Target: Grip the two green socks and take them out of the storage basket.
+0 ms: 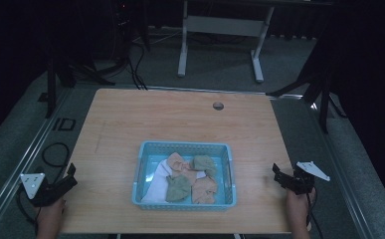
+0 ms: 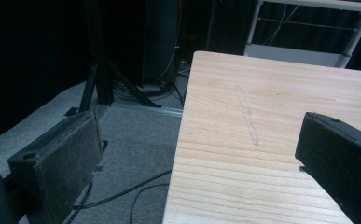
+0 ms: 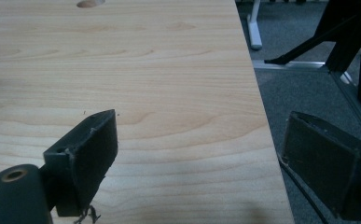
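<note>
I hold my left gripper at the near left corner of the wooden table, its jaws spread wide with nothing between them; in the left gripper view one jaw sits out over the grey carpet beside the table edge and the other over the wood, so the tool straddles that left edge. My right gripper is at the near right corner, likewise released and empty; in the right gripper view its jaws stand well apart, one over the tabletop and the other beyond the right edge over the carpet. A grey three-cornered plate tops each tool, and my hands grip them from the near side. Between the two grippers, and well apart from both, a light blue plastic basket rests on the near centre of the table. Inside it lie several crumpled cloths: a white cloth at the left, a pink cloth toward the far middle, an olive green cloth at the near middle, a second green cloth at the far right, and a peach cloth at the near right. They overlap one another. A round cable hole is set near the table's far edge. Beyond the table, white desk legs stand on the carpet, and black cables lie on the floor at the left.
</note>
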Demonstrator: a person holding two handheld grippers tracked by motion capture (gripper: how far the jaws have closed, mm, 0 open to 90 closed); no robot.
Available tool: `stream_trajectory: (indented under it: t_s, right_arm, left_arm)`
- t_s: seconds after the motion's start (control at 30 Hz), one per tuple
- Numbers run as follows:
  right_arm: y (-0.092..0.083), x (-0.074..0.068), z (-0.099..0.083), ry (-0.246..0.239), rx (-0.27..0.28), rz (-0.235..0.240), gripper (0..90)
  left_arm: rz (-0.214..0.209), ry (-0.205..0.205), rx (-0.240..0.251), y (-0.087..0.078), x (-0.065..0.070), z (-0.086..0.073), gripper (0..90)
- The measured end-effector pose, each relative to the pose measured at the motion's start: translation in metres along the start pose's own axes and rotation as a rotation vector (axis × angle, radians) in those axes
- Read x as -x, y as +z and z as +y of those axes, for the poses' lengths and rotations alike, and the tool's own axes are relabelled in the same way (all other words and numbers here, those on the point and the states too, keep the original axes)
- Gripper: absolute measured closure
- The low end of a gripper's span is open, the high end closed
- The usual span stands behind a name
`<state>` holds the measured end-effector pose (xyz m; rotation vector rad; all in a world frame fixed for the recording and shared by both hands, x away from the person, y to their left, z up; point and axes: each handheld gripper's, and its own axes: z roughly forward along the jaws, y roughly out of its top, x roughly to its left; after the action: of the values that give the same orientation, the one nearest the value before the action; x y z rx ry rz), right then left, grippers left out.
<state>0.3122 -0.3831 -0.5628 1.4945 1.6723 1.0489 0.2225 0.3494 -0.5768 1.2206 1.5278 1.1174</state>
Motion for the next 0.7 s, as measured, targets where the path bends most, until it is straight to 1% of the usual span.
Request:
stream_trajectory:
  t_s: [0.1, 0.13, 0.2, 0.23, 0.27, 0.37, 0.43, 0.5, 0.6, 0.63, 0.7]
  right_arm:
    - [0.0008, 0.0003, 0.0003, 0.000, -0.005, 0.002, 10.2]
    - [0.0016, 0.0009, 0.0008, 0.000, -0.017, 0.015, 10.2]
    - [0.0016, 0.0009, 0.0008, 0.000, -0.017, 0.015, 10.2]
    - [0.0023, 0.0009, 0.0011, 0.001, -0.024, 0.021, 10.2]
    - [0.0039, 0.0011, 0.0016, -0.003, -0.038, 0.022, 12.3]
    - [0.0057, 0.0003, 0.0023, -0.013, -0.057, 0.021, 12.7]
    - [0.0072, 0.0004, 0.0027, -0.012, -0.083, 0.014, 12.7]
    - [0.0091, 0.0003, 0.0054, -0.016, -0.150, 0.023, 12.7]
    - [0.0081, 0.0000, 0.0089, -0.032, -0.220, 0.018, 12.5]
    - [0.0082, 0.0006, 0.0092, -0.032, -0.246, 0.025, 12.4]
    - [0.0078, 0.0012, 0.0094, -0.064, -0.286, 0.025, 12.5]
  left_arm:
    - [-0.002, 0.006, -0.005, 0.0004, 0.0004, 0.0000, 0.7]
    - [-0.003, 0.008, -0.007, 0.0005, 0.0005, 0.0000, 0.7]
    - [-0.006, 0.011, -0.008, 0.0008, 0.0007, 0.0001, 0.7]
    - [-0.015, 0.018, -0.014, 0.0014, 0.0013, 0.0002, 0.7]
    - [-0.020, 0.020, -0.012, 0.0013, 0.0016, 0.0002, 0.7]
    - [-0.022, 0.019, -0.012, 0.0010, 0.0009, 0.0003, 0.7]
    - [-0.021, 0.016, -0.016, 0.0009, 0.0000, 0.0005, 0.7]
    - [-0.023, 0.015, -0.015, 0.0008, -0.0002, 0.0006, 0.7]
    - [-0.025, 0.017, -0.017, 0.0008, -0.0003, 0.0006, 0.7]
    - [-0.024, 0.018, -0.017, 0.0008, -0.0002, 0.0006, 0.7]
    - [-0.027, 0.019, -0.018, 0.0008, -0.0003, 0.0006, 0.7]
